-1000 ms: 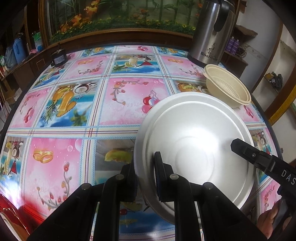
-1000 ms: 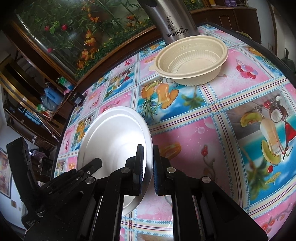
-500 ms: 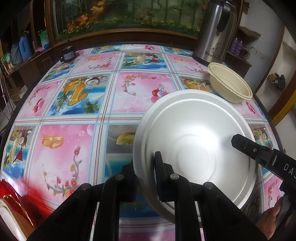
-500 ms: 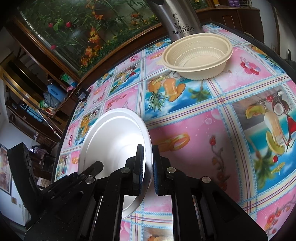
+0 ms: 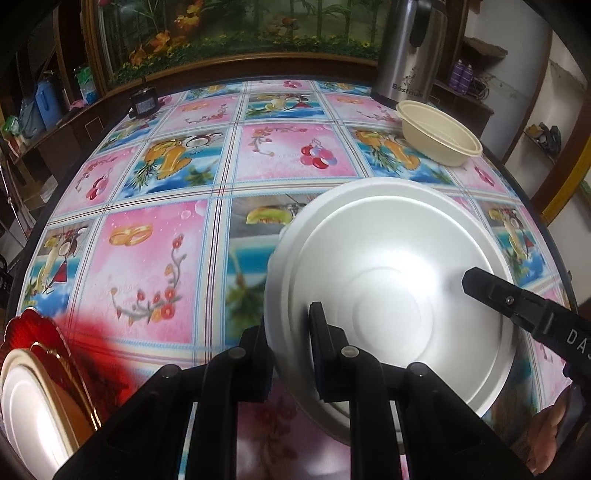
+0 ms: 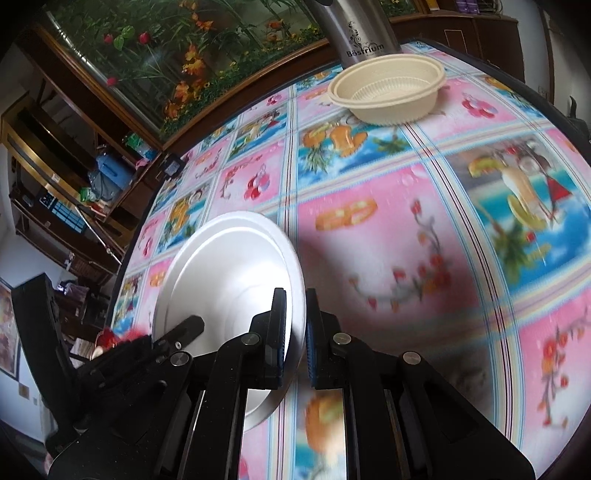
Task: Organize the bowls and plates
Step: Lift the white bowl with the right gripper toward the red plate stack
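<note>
A white foam plate (image 5: 391, 306) is held above the table between both grippers. My left gripper (image 5: 291, 332) is shut on its left rim. My right gripper (image 6: 295, 325) is shut on its right rim, and one of its fingers (image 5: 517, 302) shows at the right of the left wrist view. The plate also shows in the right wrist view (image 6: 229, 280). A beige ribbed bowl (image 5: 439, 133) sits at the far right of the table, also in the right wrist view (image 6: 388, 88). A stack with a white plate (image 5: 29, 413) on a red and gold plate (image 5: 74, 369) lies at the near left.
The table wears a pink and blue patterned cloth (image 5: 155, 266). A steel thermos jug (image 5: 410, 48) stands behind the beige bowl. A small black device (image 5: 144, 103) sits at the far left edge. A wooden cabinet with a flower picture (image 5: 229, 33) runs behind the table.
Both grippers have drawn back toward the near left with the white plate. The red and gold plate stack has come into view at the lower left.
</note>
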A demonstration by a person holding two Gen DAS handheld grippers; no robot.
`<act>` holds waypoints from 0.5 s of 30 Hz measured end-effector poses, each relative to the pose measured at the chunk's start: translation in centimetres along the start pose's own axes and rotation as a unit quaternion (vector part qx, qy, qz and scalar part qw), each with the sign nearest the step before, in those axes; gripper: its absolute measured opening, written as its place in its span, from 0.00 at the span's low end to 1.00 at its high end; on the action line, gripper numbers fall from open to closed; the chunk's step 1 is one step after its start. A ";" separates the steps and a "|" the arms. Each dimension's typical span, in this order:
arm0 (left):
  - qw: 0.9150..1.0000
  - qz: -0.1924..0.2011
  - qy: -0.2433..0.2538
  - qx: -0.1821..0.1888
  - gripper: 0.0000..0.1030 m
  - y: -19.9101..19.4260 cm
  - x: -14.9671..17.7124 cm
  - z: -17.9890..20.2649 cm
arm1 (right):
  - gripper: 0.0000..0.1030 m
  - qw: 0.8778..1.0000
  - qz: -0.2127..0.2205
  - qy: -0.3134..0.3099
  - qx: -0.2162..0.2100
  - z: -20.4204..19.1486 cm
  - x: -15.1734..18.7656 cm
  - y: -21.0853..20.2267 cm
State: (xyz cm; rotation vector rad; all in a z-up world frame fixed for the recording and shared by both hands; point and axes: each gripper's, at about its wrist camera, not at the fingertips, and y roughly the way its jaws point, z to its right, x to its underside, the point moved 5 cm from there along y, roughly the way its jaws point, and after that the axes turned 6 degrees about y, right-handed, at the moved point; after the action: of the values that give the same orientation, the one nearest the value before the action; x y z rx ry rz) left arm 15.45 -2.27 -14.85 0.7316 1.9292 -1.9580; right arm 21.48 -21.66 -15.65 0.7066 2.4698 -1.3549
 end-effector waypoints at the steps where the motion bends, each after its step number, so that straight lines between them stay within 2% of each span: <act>1: 1.000 0.001 0.004 0.000 0.15 -0.3 0.4 0.2 | 0.08 1.000 -0.001 -0.002 0.001 0.1 0.4 -0.3; 8: 1.000 0.006 0.031 0.001 0.16 -2.0 2.9 1.8 | 0.08 1.000 -0.009 -0.017 0.019 0.7 3.1 -2.7; 15: 0.999 0.010 0.038 -0.003 0.16 -3.8 5.2 1.8 | 0.08 0.999 -0.017 -0.031 0.019 0.5 5.7 -4.3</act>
State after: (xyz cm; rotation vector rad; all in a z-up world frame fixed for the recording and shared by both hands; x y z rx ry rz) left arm 8.86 -3.07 -14.57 0.8317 1.9614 -1.9381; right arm 14.41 -22.32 -15.24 0.6232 2.4243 -1.4173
